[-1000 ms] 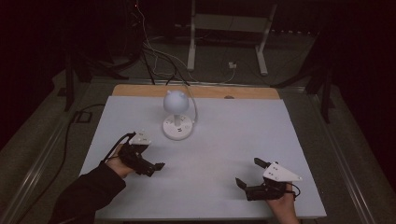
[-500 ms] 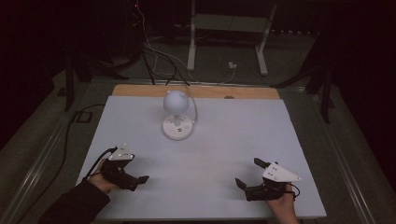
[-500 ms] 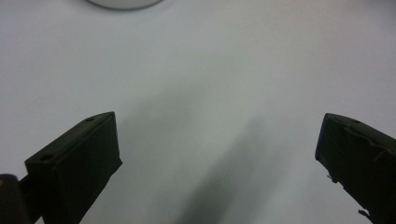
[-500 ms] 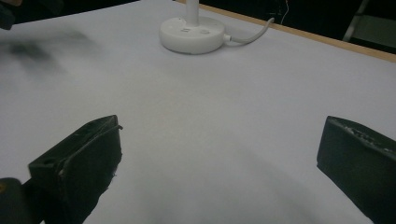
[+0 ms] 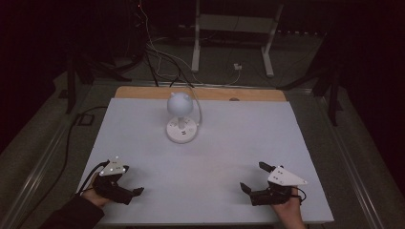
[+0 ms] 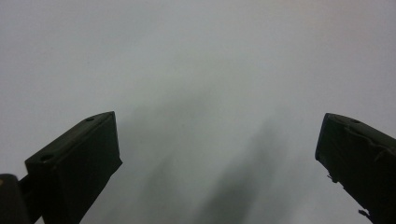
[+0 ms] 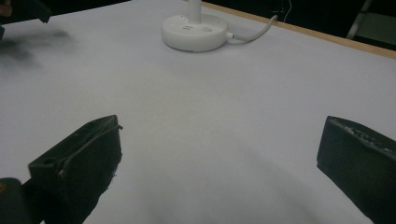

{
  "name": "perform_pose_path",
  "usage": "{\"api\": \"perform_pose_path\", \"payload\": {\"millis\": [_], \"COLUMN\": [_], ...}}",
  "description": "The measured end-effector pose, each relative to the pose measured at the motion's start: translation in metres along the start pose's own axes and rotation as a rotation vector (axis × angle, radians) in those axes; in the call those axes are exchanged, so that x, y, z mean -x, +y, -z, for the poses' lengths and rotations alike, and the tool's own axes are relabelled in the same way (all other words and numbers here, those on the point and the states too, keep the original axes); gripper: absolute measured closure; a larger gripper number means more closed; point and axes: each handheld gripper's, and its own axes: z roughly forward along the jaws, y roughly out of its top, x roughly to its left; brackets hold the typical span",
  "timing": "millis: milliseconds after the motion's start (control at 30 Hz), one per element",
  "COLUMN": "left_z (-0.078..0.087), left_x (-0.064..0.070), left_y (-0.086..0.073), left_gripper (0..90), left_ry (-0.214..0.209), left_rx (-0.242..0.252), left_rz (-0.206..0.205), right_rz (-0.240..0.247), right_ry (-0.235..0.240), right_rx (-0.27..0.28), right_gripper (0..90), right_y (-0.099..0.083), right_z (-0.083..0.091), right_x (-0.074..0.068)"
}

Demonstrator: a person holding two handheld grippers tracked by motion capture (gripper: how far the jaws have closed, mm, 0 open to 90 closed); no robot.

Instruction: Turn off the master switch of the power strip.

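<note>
Left gripper [image 5: 136, 192] rests low at the table's 7 o'clock corner, jaws spread wide and empty over bare white surface. Right gripper [image 5: 254, 177] sits at 5 o'clock, jaws likewise parted, nothing between them.

Item of work: a white lamp [image 5: 181, 118] with a globe head on a short stem and a round base, standing upright at 12 o'clock on the table [image 5: 229, 157], well apart from both grippers. Its cord [image 7: 252, 32] trails off the far edge.

Assessment: both tools appear parked at the near edge, the lamp untouched; judged either a resting stage or the start of a reach. Next move would require carrying one gripper forward toward 12 o'clock, jaws kept apart, to meet the base or its buttons squarely without tipping the stem.
</note>
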Motion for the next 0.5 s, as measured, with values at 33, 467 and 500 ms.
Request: {"api": "perform_pose_path", "payload": {"millis": [33,467,500], "left_z": [0.0007,-0.0068,-0.0067], "left_x": [-0.0004,-0.0015,-0.0013], "left_y": [-0.0021,-0.0066,-0.0064], "left_gripper": [0.4,0.4,0.4], "left_ry": [0.000,0.003,0.000], "left_rx": [0.003,0.016,0.018], "left_rz": [0.005,0.001,-0.002], "right_rz": [0.001,-0.010,-0.009], "right_ry": [0.001,0.009,0.008], "right_rx": [0.000,0.003,0.004], "right_gripper": [0.0,0.0,0.0], "right_y": [0.0000,-0.0007,-0.0007], "right_z": [0.0000,0.0002,0.0003], "right_x": [0.0000,0.0016,0.0018]}}
